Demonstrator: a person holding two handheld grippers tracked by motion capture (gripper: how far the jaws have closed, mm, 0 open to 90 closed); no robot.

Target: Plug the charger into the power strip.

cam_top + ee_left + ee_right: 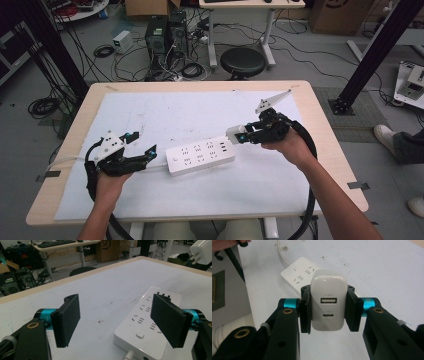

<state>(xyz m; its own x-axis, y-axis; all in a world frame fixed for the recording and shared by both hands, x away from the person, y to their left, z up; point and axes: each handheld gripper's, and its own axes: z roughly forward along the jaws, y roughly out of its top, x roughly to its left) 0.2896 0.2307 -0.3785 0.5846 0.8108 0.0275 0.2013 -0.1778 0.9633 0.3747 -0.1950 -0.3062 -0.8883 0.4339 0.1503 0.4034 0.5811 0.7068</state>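
Note:
A white power strip (pixel 201 155) lies on the white mat at the table's middle, its cord running off to the left. My right gripper (pixel 241 135) hovers just above the strip's right end, shut on a white USB charger (pixel 327 303) whose two ports face the camera. The charger (pixel 233 133) is held clear of the strip, and its prongs show at the top right of the left gripper view (pixel 202 251). My left gripper (pixel 151 153) rests on the mat at the strip's left end, open, with nothing between its pads. The strip (pixel 147 325) lies partly behind the right pad (pixel 167 323).
The white mat (pixel 165 115) covers most of the wooden table (pixel 320 115). A black stool (pixel 242 61) stands beyond the far edge, among computers and cables on the floor. A person's shoes (pixel 387 135) are off to the right.

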